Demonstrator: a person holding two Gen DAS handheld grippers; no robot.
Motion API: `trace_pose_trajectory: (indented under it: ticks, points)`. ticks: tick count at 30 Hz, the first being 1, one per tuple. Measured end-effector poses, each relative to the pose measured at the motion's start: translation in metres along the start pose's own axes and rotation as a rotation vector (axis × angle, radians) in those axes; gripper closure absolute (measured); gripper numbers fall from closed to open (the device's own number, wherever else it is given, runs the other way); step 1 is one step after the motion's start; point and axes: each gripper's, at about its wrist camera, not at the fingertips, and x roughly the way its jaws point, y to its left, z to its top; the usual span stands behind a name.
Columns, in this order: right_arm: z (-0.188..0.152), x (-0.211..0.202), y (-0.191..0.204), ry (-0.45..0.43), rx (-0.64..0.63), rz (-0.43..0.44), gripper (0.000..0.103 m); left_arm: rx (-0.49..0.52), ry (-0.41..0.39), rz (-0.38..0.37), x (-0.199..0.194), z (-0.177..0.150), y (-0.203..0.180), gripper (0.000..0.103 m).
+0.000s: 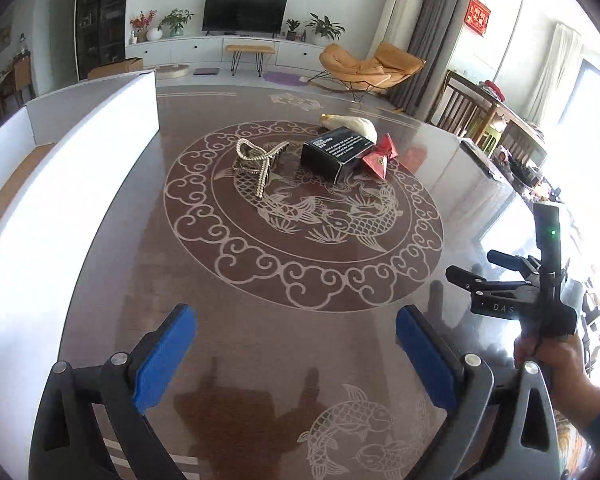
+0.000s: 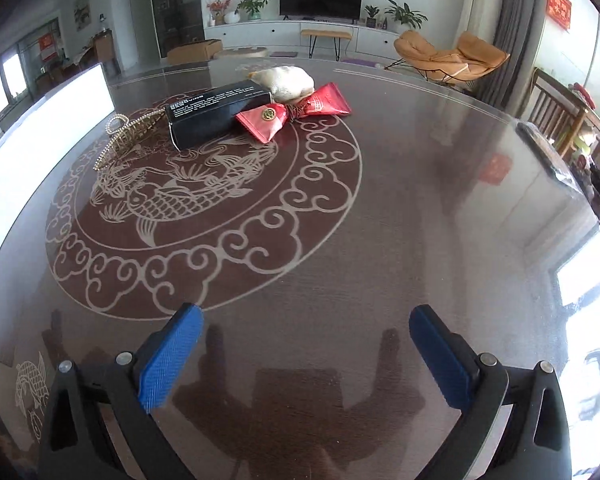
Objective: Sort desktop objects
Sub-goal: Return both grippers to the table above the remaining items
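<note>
On the glossy brown counter (image 2: 400,208) with its pale fish pattern, beside a white open box (image 1: 100,152), lie a black carton (image 2: 216,114), a cream pouch (image 2: 288,82), a red packet (image 2: 296,112) and a pearl hair clip (image 1: 260,158), while the left hand-held gripper (image 1: 296,352) and right hand-held gripper (image 2: 306,356) hover spread wide, both empty.

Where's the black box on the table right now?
In both wrist views the black box lies within the table's round fish pattern, between the pearl hair clip and the red packet, with the white pouch behind it.
</note>
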Motion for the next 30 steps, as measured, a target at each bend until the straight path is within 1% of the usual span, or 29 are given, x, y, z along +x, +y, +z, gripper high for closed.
trace_pose_trajectory:
  ticks: [3, 6, 13, 16, 18, 24, 30]
  points:
    - [-0.006, 0.0, -0.009, -0.002, 0.019, -0.003, 0.0, 0.042, 0.028, 0.07, 0.036, 0.001, -0.02, 0.001]
    - [-0.008, 0.005, -0.004, -0.004, 0.022, -0.001, 0.0, 0.057, 0.056, 0.13, 0.06, 0.009, -0.025, 0.001]
    - [-0.009, 0.012, -0.002, -0.001, 0.025, 0.009, 0.0, 0.096, 0.092, 0.182, 0.086, 0.024, -0.031, 0.001]
    - [-0.008, 0.013, -0.001, -0.002, 0.026, 0.008, 0.0, 0.08, 0.107, 0.184, 0.093, 0.028, -0.027, 0.001]
    - [-0.008, 0.013, -0.001, -0.002, 0.026, 0.008, 0.0, 0.057, 0.102, 0.169, 0.095, 0.029, -0.022, 0.001]
    - [-0.008, 0.013, -0.001, -0.002, 0.026, 0.008, 0.0, 0.045, 0.049, 0.183, 0.097, 0.027, -0.018, 0.0]
    - [-0.008, 0.013, -0.003, -0.004, 0.037, 0.007, 0.0, 0.037, 0.032, 0.189, 0.095, 0.023, -0.018, 0.0]
